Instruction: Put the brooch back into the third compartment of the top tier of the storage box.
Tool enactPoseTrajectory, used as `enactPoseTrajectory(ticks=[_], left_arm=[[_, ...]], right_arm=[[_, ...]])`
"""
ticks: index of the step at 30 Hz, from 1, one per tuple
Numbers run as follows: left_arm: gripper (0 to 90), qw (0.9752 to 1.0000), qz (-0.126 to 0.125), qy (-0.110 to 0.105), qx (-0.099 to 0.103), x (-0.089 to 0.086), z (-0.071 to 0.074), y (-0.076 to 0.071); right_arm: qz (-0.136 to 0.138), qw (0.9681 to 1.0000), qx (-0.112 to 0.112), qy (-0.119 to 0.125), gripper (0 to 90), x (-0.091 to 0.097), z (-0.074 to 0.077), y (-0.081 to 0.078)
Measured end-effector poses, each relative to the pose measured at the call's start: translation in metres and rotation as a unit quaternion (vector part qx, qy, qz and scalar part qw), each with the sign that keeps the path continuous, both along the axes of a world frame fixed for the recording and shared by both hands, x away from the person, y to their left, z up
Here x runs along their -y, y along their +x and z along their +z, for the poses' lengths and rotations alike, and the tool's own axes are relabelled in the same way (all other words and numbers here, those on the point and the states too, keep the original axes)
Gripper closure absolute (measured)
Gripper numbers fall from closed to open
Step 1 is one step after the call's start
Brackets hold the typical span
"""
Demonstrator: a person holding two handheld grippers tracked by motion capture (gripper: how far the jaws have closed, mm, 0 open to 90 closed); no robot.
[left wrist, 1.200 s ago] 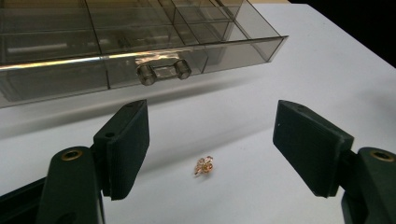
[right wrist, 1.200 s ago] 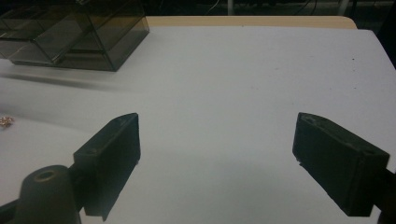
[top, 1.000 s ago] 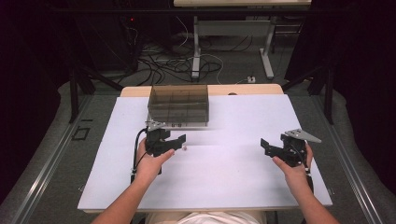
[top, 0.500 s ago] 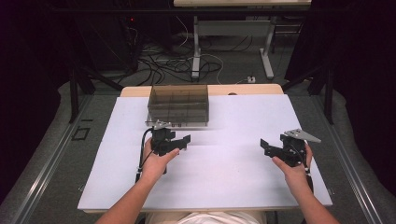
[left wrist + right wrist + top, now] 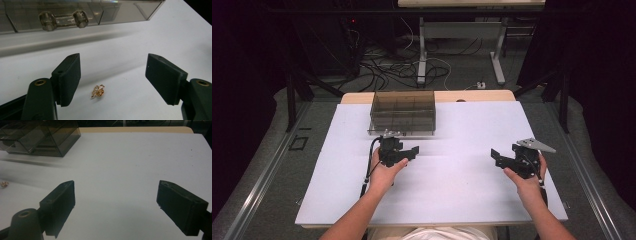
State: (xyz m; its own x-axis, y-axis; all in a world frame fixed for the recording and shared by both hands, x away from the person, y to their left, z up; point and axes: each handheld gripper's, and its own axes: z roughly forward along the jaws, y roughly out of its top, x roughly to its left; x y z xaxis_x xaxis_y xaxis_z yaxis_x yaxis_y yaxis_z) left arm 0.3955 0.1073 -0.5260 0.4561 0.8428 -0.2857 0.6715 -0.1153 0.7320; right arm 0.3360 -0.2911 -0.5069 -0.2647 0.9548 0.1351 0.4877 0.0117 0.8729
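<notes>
You see a glossy, smoky translucent plastic box [image 5: 402, 111] on a smooth matt white tabletop [image 5: 462, 185]. Your tiny gold-coloured shiny metal piece [image 5: 98, 91] glints; the black ribbed gripper pads [image 5: 70, 77] look matt.

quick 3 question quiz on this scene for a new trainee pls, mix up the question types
1. True or false: the left gripper has its jaws closed on the small gold metal trinket.
2. The smoky clear plastic divided box sits: A) near the table's far edge, B) between the two grippers, C) by the person's right hand.
3. Fill in: the right gripper is ____ and holds nothing.

Key: 1 false, the jaws stand apart with the trinket lying on the white table between them; 2 A; 3 open.
</notes>
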Motion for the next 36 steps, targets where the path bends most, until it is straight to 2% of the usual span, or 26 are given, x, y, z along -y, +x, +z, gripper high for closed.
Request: enactPoseTrajectory(ticks=[7, 14, 21, 30, 36], left_arm=[[35.3, 0.9998, -0.001, 0.010, -0.020, 0.003, -0.005, 0.003], [40.1, 0.9995, -0.001, 0.017, -0.025, 0.003, -0.008, 0.005], [46.0, 0.9994, -0.006, 0.030, -0.013, 0.006, -0.010, 0.006], [54.4, 0.9987, -0.009, 0.035, -0.037, 0.006, -0.014, 0.009], [59.5, 0.9982, -0.004, 0.042, -0.042, 0.007, -0.016, 0.011]], right_arm=[[0.001, 1.0000, -0.003, -0.002, 14.9, 0.001, 0.000, 0.000], [-0.002, 1.0000, 0.000, 0.005, 14.9, 0.000, 0.000, 0.000], [-0.003, 1.0000, 0.001, 0.003, 14.9, 0.001, -0.001, 0.001], [-0.002, 1.0000, -0.002, 0.004, 15.0, 0.002, -0.002, 0.001], [-0.002, 0.9999, -0.008, 0.008, 15.0, 0.001, -0.001, 0.001]])
